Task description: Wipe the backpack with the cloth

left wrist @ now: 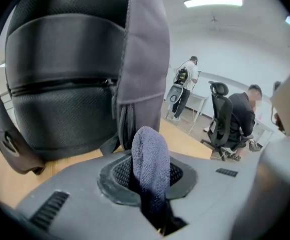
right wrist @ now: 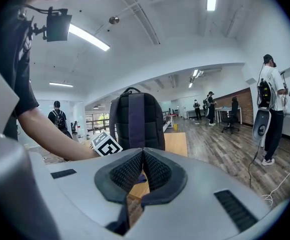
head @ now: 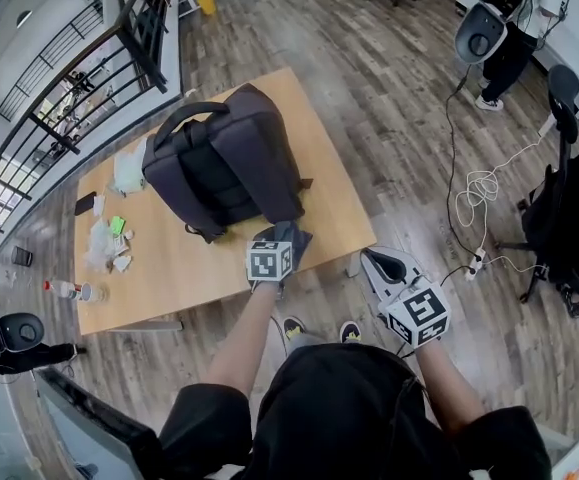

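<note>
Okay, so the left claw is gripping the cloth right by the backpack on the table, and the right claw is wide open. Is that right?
Not quite. The right claw is shut with nothing between its pads, as the right gripper view shows. The rest holds: the left claw is gripping the cloth right by the backpack on the table.

Place: open-plan office — shared workspace | Evidence: swivel office chairs, ceiling strip lights, wood-plank floor, metal railing, trailing power cable
</note>
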A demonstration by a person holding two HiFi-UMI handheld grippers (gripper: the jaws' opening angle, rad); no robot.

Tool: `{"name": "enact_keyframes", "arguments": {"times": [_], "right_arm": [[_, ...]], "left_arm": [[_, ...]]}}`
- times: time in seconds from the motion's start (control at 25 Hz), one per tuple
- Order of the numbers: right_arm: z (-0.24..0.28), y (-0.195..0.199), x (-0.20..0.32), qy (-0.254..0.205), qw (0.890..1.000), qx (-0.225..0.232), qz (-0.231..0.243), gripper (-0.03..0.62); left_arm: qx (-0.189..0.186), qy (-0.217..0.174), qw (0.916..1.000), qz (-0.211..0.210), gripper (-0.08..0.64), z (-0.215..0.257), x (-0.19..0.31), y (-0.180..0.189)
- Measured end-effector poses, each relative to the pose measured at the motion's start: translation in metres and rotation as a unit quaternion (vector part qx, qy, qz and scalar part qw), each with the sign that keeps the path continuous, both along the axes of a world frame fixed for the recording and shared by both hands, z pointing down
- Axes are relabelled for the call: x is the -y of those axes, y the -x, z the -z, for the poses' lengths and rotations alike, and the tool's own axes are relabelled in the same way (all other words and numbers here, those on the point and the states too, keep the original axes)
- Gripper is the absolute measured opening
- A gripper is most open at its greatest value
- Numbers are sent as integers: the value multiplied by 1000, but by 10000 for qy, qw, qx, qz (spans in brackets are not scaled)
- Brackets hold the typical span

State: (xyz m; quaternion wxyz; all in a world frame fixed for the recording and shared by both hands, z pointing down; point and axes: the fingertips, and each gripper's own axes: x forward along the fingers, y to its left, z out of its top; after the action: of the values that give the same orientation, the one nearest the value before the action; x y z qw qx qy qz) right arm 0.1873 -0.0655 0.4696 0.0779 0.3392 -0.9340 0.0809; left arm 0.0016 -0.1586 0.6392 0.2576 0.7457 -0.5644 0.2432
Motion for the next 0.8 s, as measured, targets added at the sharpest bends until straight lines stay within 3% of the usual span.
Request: {"name": "enact_keyframes", "arguments": {"times": [0.16, 0.28, 0.4, 0.52, 0.6, 0.64, 0.68, 0.8], "right_arm": [[-1, 6, -2, -5, 10000, -5, 84, 12], [1, 8, 1, -39, 9999, 5, 112, 13], [3, 6, 4, -52, 9999, 22, 104, 13], [2, 4, 3, -34, 10000, 15, 84, 14], [1, 3, 3, -7, 10000, 19, 75, 14], [0, 3, 2, 13, 10000, 19, 71, 13], [-2, 3, 2, 35, 10000, 16, 66, 14], [-8, 3, 2, 94, 9999, 17, 68, 13]], "left_arm": [[-310, -885, 9956, 84, 66, 67, 17, -9], [-200, -1755, 9841, 185, 66, 150, 38, -2], [145, -2594, 9649, 385, 66, 247, 52, 16], [211, -3363, 9400, 528, 66, 333, 51, 24], [416, -3784, 9223, 661, 66, 376, 49, 31], [487, -3863, 9183, 717, 66, 385, 51, 35], [487, -3832, 9194, 745, 66, 385, 54, 37], [383, -3403, 9371, 669, 66, 338, 61, 31]]}}
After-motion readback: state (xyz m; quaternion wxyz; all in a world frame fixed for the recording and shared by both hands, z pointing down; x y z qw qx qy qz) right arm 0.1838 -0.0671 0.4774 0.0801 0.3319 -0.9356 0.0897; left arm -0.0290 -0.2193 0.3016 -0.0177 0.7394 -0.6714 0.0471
